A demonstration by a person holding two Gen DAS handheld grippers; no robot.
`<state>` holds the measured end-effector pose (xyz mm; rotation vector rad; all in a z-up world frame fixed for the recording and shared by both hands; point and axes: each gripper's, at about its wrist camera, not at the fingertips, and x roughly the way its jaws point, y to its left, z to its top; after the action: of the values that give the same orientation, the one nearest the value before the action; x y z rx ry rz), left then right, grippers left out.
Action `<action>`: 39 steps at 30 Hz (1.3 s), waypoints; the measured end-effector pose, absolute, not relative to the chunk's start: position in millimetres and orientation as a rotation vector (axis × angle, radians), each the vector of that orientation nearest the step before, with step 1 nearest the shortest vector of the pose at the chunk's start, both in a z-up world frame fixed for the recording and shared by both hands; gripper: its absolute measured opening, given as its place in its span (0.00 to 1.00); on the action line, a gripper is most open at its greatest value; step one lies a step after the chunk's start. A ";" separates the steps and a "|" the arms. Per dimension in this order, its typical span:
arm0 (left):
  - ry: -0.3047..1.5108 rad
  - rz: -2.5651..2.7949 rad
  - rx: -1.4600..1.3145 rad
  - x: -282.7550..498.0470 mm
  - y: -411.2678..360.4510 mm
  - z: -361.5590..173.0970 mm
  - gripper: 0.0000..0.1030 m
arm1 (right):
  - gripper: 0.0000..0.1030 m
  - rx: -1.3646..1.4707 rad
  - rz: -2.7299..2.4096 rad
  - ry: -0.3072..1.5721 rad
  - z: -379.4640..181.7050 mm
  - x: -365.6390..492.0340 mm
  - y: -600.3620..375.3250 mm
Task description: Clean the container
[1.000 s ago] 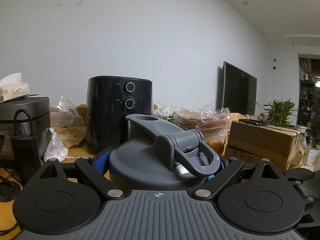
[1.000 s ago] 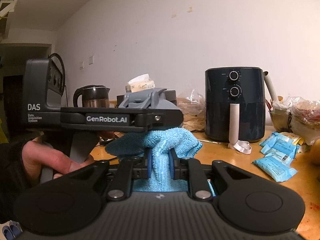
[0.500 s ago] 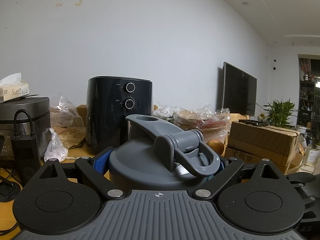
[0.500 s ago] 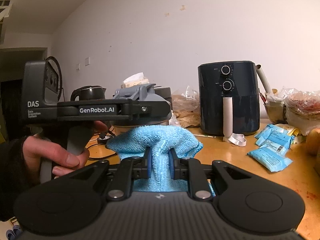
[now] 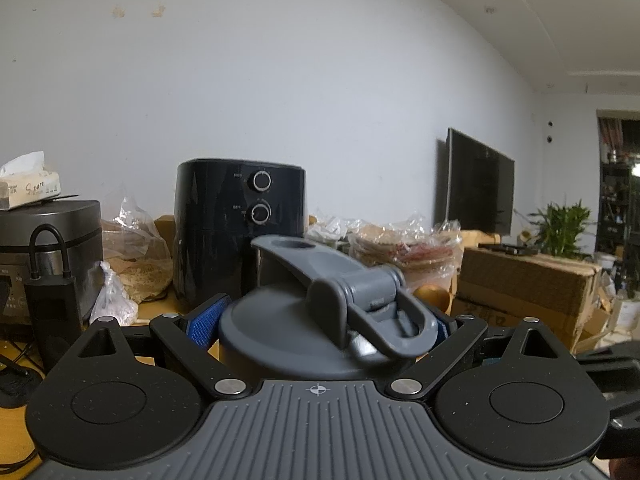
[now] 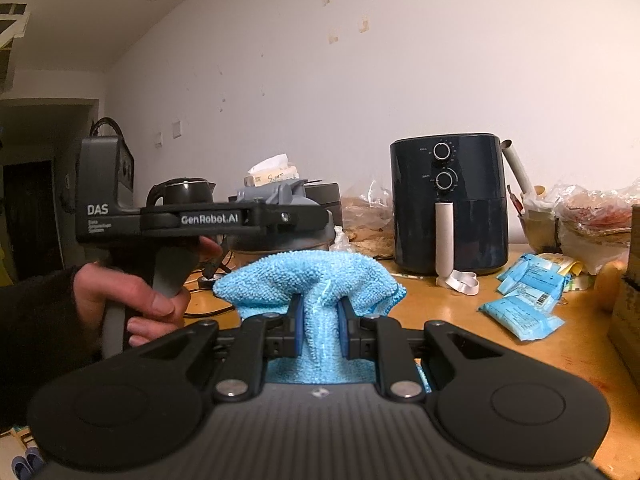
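The right gripper (image 6: 318, 320) has its blue fingers (image 6: 295, 330) close together, and they pinch a fluffy blue cloth (image 6: 316, 280). The cloth puffs out in front of the fingers like a mushroom top. It hangs above the wooden surface (image 6: 460, 312).

The left gripper (image 5: 320, 320) has its fingers (image 5: 206, 318) set wide, one on each side of a big grey container (image 5: 280, 336). They squeeze it just under its grey lid (image 5: 288, 320). The lid has a flip cap tipped up and a loop handle (image 5: 392, 328) lying down toward the camera.

From the right camera, the left gripper (image 6: 292, 220) shows from the side, up and to the left of the cloth. A hand (image 6: 132, 300) in a dark sleeve holds its handle. The container (image 6: 296, 224) sits in its fingers, a little behind the cloth. I cannot tell if the cloth touches it.

Farther back on the surface stands a dark air fryer (image 6: 448, 204) with two round knobs. Blue packets (image 6: 524, 300) lie to its right. A kettle (image 6: 184, 192) and a tissue box (image 6: 272, 172) are behind the left gripper. Bags of food (image 5: 404, 244) sit by the wall. A black TV (image 5: 478, 188), a cardboard box (image 5: 524, 280) and a green plant (image 5: 560, 228) are off to the right in the left camera.
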<state>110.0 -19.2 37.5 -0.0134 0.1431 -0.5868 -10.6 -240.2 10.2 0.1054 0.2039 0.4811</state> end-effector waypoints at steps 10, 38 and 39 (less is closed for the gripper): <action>0.130 -0.574 -0.020 108.5 -19.5 36.2 0.93 | 0.12 0.112 0.466 0.180 16.5 -31.4 -251.7; 0.124 -0.217 -0.002 90.9 -62.1 31.0 1.00 | 0.14 0.129 0.406 0.231 14.2 -46.4 -263.4; 0.130 -0.205 -0.009 91.2 -63.2 31.0 1.00 | 0.14 0.128 0.406 0.232 14.1 -46.5 -262.9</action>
<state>91.2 -63.2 31.0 -0.0089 0.1302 -0.2049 -46.5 -262.9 14.1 0.1277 0.2325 0.4061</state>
